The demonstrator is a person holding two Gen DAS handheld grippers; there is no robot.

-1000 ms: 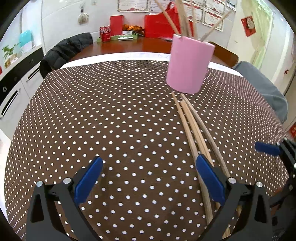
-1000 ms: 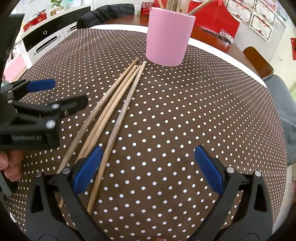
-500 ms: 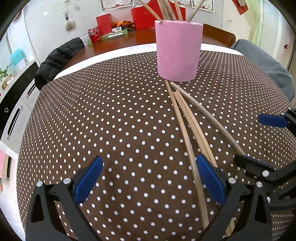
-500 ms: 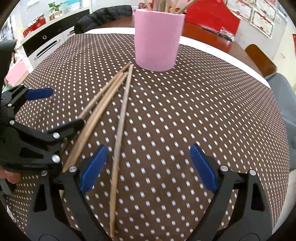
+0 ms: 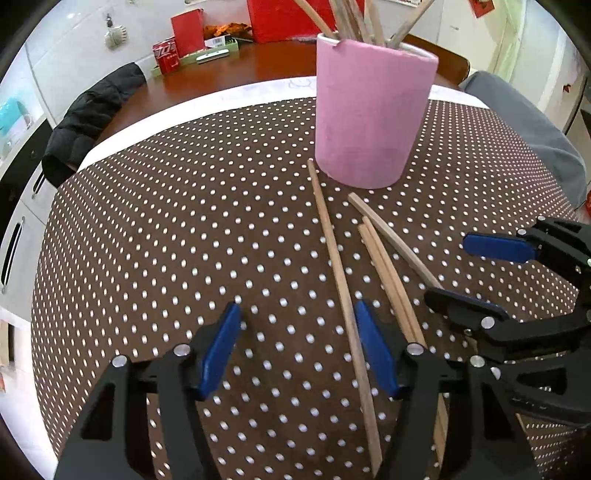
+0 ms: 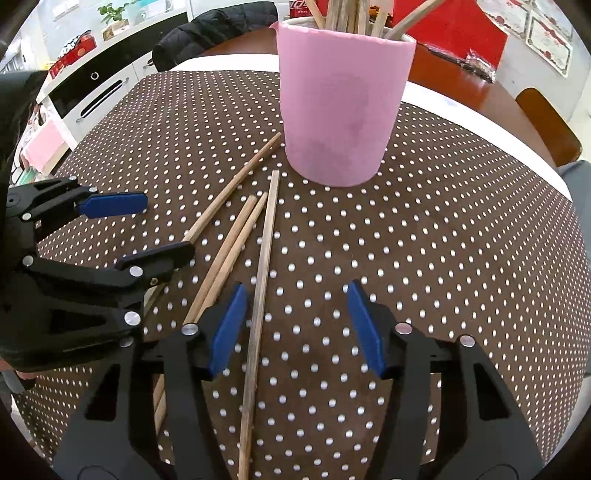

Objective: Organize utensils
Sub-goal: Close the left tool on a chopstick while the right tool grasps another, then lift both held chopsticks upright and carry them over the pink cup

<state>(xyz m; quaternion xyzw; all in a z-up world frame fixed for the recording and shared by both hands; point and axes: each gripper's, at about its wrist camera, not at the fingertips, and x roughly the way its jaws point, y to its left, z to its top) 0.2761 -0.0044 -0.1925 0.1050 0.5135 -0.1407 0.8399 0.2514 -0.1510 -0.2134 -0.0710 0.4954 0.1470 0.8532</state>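
A pink cup [image 5: 369, 118] [image 6: 340, 99] holding several chopsticks stands upright on the dotted cloth. Several more chopsticks lie loose in front of it, fanned out. My left gripper [image 5: 297, 347] [image 6: 140, 232] is closing, and the leftmost chopstick [image 5: 332, 251] lies between its jaws near the right pad, not pinched. My right gripper [image 6: 295, 326] [image 5: 476, 277] is also closing over the rightmost chopstick [image 6: 267, 229], which runs just inside its left pad without being pressed. A pair of chopsticks [image 5: 384, 266] [image 6: 236, 240] lies between the two grippers.
The brown polka-dot tablecloth [image 5: 184, 240] covers a wooden table with a white strip at the far edge. A black jacket [image 5: 88, 118] hangs on a chair at the back left. Red boxes [image 5: 188, 29] stand behind, and a grey seat [image 5: 528, 129] is at right.
Both grippers have moved forward toward the pink cup, which now looms larger. Both sets of jaws have narrowed, and each now has one loose chopstick between its fingers.
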